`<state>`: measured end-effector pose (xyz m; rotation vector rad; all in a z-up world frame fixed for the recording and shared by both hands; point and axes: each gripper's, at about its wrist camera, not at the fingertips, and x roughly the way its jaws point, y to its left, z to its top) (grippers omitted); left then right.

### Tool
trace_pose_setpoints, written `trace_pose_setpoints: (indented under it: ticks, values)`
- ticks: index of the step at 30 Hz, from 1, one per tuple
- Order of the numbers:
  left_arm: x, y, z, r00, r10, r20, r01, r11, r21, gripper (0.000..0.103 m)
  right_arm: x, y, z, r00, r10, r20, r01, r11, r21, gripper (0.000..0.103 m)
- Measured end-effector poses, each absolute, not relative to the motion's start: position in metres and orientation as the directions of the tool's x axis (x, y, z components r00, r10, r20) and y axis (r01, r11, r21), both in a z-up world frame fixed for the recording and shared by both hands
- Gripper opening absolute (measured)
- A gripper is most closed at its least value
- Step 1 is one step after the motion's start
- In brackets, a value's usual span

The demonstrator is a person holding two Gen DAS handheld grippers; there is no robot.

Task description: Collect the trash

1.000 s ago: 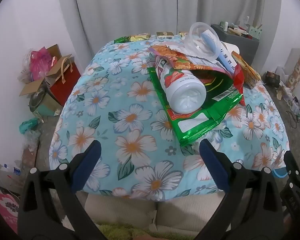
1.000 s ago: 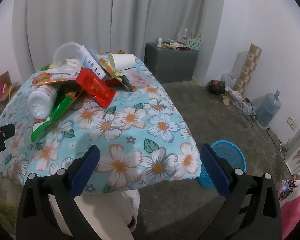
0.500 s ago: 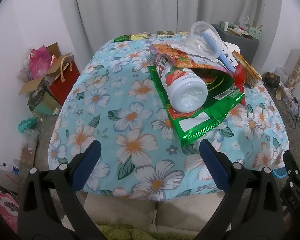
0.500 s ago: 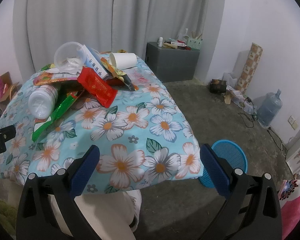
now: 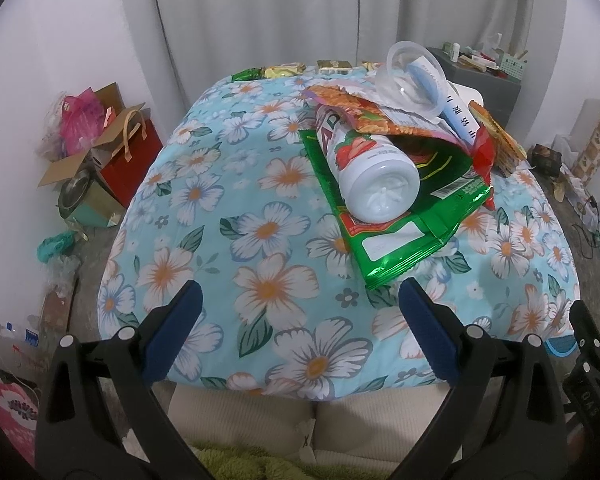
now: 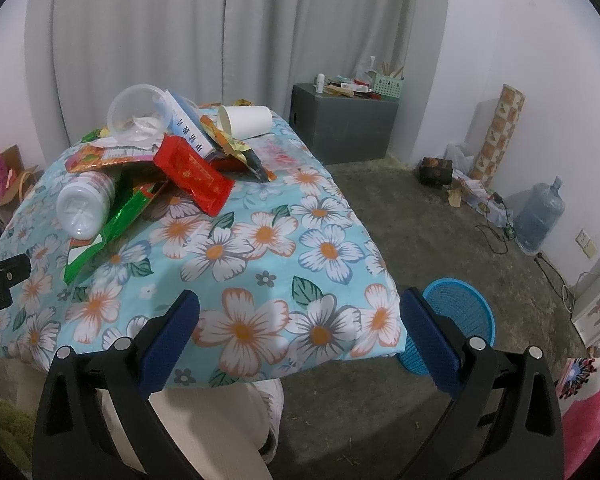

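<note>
A heap of trash lies on the floral tablecloth (image 5: 228, 208): a white strawberry bottle (image 5: 364, 172) on its side on a green wrapper (image 5: 404, 236), an orange wrapper (image 5: 372, 114), a clear plastic cup (image 5: 412, 76) and a red wrapper (image 6: 192, 174). A white paper cup (image 6: 246, 121) lies behind the heap. My left gripper (image 5: 298, 312) is open and empty at the table's near edge, short of the green wrapper. My right gripper (image 6: 300, 322) is open and empty over the table's near right corner. A blue basket (image 6: 456, 320) stands on the floor beside that corner.
Boxes and a red bag (image 5: 128, 152) sit on the floor left of the table. A grey cabinet (image 6: 344, 120) with clutter stands at the back right. A water jug (image 6: 540, 216) and cables lie by the right wall. Small wrappers (image 5: 284, 70) lie at the table's far edge.
Both grippers have edged slightly forward toward the table; the heap looks a little nearer. Nothing was grasped or moved.
</note>
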<state>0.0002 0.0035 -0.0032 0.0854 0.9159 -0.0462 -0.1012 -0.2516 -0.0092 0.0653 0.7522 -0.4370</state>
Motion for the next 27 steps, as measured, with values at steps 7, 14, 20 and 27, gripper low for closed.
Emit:
trace_pose_setpoints:
  ticks: [7,14,20,27]
  values:
    - [0.0003,0.0043,-0.003,0.607,-0.003,-0.795,0.075,0.996,0.054,0.094,-0.1011,-0.2525,-0.009,0.645,-0.36,-0.674,0.407,0.908,-0.096,0.098]
    - [0.0002,0.0046,-0.0031,0.608,-0.003,-0.794,0.075,0.996,0.054,0.094,-0.1011,-0.2523,-0.0089,0.646,-0.359,-0.674,0.405,0.909,-0.096,0.098]
    - [0.0006,0.0056,-0.0031,0.608,-0.003,-0.794,0.075,0.996,0.053,0.094,-0.1,-0.2517,-0.0085,0.646,-0.357,-0.674,0.405,0.909,-0.093,0.098]
    - [0.0005,0.006,-0.0031,0.608,-0.004,-0.794,0.076,0.996,0.053,0.094,-0.0999,-0.2518,-0.0079,0.646,-0.357,-0.675,0.405,0.909,-0.093,0.098]
